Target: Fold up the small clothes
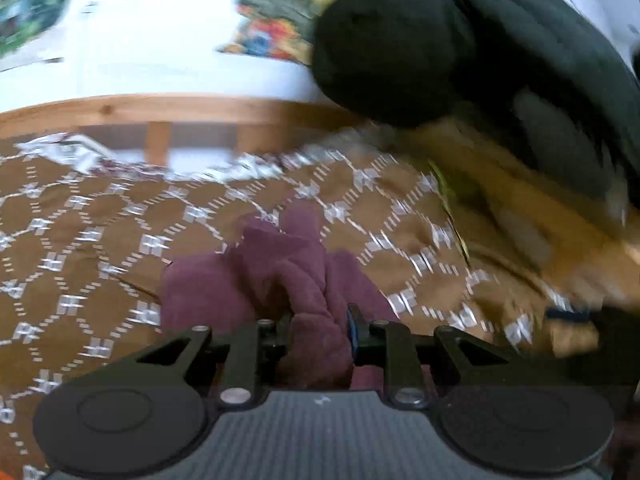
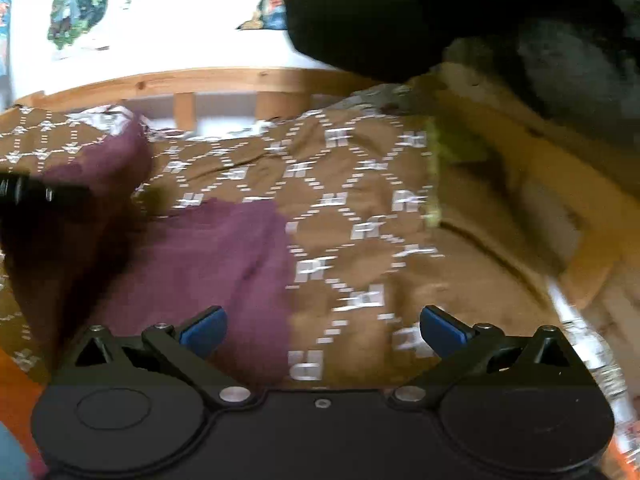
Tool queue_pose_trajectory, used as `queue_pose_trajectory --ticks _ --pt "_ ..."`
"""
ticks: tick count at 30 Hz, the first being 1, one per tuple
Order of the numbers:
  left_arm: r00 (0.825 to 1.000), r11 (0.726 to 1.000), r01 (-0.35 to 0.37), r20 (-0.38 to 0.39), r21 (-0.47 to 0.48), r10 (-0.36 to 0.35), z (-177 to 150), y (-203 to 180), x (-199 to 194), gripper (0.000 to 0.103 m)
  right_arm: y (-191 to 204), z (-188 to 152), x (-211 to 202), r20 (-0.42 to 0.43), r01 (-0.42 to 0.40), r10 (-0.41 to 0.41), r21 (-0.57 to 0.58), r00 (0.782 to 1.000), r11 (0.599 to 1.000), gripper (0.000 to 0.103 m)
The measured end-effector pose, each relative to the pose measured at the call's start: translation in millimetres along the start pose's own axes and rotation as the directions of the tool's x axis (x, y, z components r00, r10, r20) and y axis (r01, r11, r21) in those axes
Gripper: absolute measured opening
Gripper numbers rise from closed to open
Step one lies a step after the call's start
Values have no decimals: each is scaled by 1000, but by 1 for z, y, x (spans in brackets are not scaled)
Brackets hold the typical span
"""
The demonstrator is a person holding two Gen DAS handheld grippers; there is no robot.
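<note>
A maroon garment (image 1: 288, 276) bunches up between the jaws of my left gripper (image 1: 316, 334), which is shut on a thick fold of it just above the brown patterned bedspread (image 1: 100, 232). In the right wrist view the same maroon garment (image 2: 224, 256) lies partly flat on the bedspread (image 2: 352, 208), with one end lifted at the left beside the dark body of the left gripper (image 2: 36, 192). My right gripper (image 2: 322, 332) is open above the garment's right edge, its blue pads (image 2: 204, 330) holding nothing. Both views are blurred by motion.
A large black plush toy (image 1: 400, 48) sits at the upper right on the bed, with a tan cushion (image 2: 520, 184) below it. A wooden bed rail (image 1: 160, 110) runs along the far side under a white wall with colourful pictures (image 2: 80, 4).
</note>
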State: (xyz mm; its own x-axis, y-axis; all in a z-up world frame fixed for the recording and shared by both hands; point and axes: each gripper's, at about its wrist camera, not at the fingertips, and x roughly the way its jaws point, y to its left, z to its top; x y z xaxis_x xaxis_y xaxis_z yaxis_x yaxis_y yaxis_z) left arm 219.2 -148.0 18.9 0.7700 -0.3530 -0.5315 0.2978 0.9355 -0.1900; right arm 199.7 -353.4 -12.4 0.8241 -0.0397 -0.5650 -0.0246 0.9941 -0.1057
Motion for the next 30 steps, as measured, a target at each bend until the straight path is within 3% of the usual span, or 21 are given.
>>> queue_pose_trajectory --ticks 4,6,8,10,11,13,16,18,21,23,25,27,30 --pt "996 999 -1 -89 33 4 -19 -14 21 27 -20 -1 4 -3 17 -17 56 1000 998 102" --pt "995 1000 -4 -101 15 5 -24 -13 22 30 -25 -4 8 -17 -32 33 83 999 996 102" --pt "994 1000 17 -104 -15 -18 -27 -10 20 38 -25 -4 11 -17 -86 88 84 996 993 102" --pt "994 997 67 -87 -42 -70 -33 -7 15 61 -22 0 13 -4 -147 147 78 989 986 102" --pt "993 995 94 -69 -43 -97 -37 -6 10 66 -20 3 15 -3 -188 189 85 982 978 102" --pt "992 993 114 -43 -15 -115 -42 -8 4 73 -24 10 21 10 -290 293 159 956 944 102" --pt "995 995 97 -20 37 -97 -49 -14 -8 76 -29 26 37 66 -440 441 288 895 850 102" --pt "996 994 91 -5 68 -90 -53 -16 -17 79 -25 39 48 75 -491 493 298 867 819 102" --pt "997 986 45 53 158 -54 -61 -19 -29 89 -17 53 68 49 -577 594 312 803 755 102" --pt "995 974 -26 101 226 3 -69 -19 -34 93 -12 57 81 35 -596 626 350 779 723 100" --pt "995 963 -48 102 265 22 -73 -15 -36 93 -8 61 94 4 -608 658 387 753 693 97" --pt "995 959 -57 100 279 30 -76 -11 -39 94 -2 63 102 -17 -614 672 390 741 686 97" --pt "995 950 -50 94 309 22 -79 -14 -41 95 5 65 113 -50 -598 662 381 748 705 95"
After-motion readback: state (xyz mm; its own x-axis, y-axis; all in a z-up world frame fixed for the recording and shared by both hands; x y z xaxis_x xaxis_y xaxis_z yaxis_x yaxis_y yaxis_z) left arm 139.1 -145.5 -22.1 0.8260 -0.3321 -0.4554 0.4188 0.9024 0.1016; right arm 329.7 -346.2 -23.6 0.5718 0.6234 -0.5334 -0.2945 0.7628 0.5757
